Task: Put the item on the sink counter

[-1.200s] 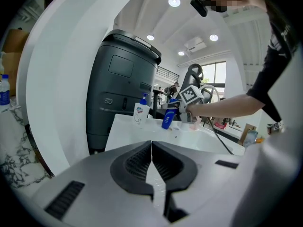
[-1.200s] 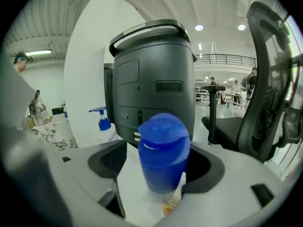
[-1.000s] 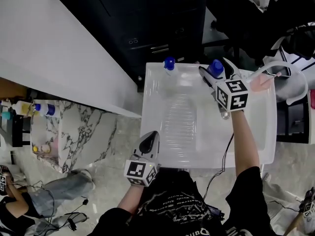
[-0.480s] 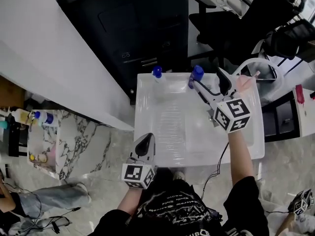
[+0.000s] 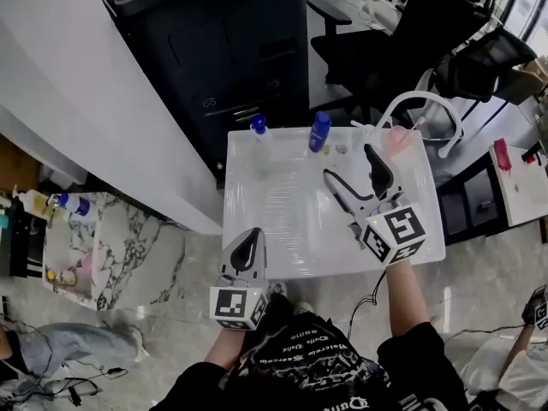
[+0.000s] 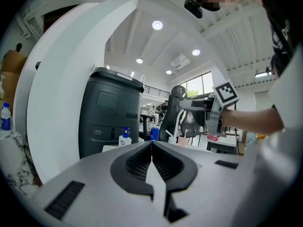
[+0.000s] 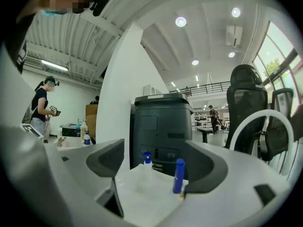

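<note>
Since the frame half a second back, the right gripper [image 5: 349,165] has drawn away from the blue bottle [image 5: 319,132], which it then enclosed. Its jaws now stand spread wide with nothing between them.

From left to right, we record:
- The left gripper [image 5: 256,234] hangs at the near edge of the sink counter [image 5: 282,221], jaws pressed together and empty.
- A pump bottle [image 5: 259,127] stands upright at the far edge.
- The blue bottle stands upright on the counter to the right of the pump bottle, near it but not touching, and clear of both grippers.
- The right gripper sits nearer us than the blue bottle.
- A pink cup [image 5: 396,139] stands at the far right corner, close to the right jaw.

We judge the placement made and the retreat to be the step in hand. We recommend keeping the jaws spread and withdrawing straight back along the line of approach. No sideways sweep should be made, since the tall, narrow bottle would likely topple at a light brush and the cup lies near. The left gripper should stay where it is.
</note>
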Demonstrator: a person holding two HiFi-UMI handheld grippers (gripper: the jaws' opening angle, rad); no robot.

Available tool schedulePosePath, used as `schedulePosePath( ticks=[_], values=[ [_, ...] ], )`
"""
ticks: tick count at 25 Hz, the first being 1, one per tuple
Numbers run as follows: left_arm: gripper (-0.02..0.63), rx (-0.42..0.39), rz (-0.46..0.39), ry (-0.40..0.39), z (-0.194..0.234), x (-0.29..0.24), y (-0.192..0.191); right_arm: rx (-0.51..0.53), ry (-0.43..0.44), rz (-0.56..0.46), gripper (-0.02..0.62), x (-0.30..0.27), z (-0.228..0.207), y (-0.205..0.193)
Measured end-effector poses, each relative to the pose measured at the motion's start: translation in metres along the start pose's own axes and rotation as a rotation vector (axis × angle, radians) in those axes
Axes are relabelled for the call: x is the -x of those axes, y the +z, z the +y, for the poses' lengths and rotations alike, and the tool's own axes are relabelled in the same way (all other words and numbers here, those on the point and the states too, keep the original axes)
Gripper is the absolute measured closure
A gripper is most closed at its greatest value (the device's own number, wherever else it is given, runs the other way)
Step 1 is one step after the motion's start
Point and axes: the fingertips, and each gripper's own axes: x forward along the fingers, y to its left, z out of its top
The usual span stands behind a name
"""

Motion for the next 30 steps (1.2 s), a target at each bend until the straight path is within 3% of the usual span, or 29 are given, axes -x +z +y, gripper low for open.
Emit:
schedulePosePath(
  ticks=[9,19,25,30],
  values=[
    [0.598,-0.034,-0.057,-0.041,-0.034,0.028,0.011,-0.039,-0.043,0.025,0.213,0.065,0.033,-0.022],
    [0.598,-0.036,-0.066,-0.091,-0.061,0.055,-0.001,-0.174,-0.16,0.043,0.227,0.13,0.052,-0.068],
    [0.598,-0.032,-0.063,-0.103,-0.068,0.066,-0.007,-0.204,-0.16,0.09,0.227,0.148,0.075,-0.093],
    [0.598,-0.031,-0.067,-0.111,-0.071,0.069,-0.007,-0.189,-0.167,0.082,0.227,0.153,0.08,-0.087]
  ],
)
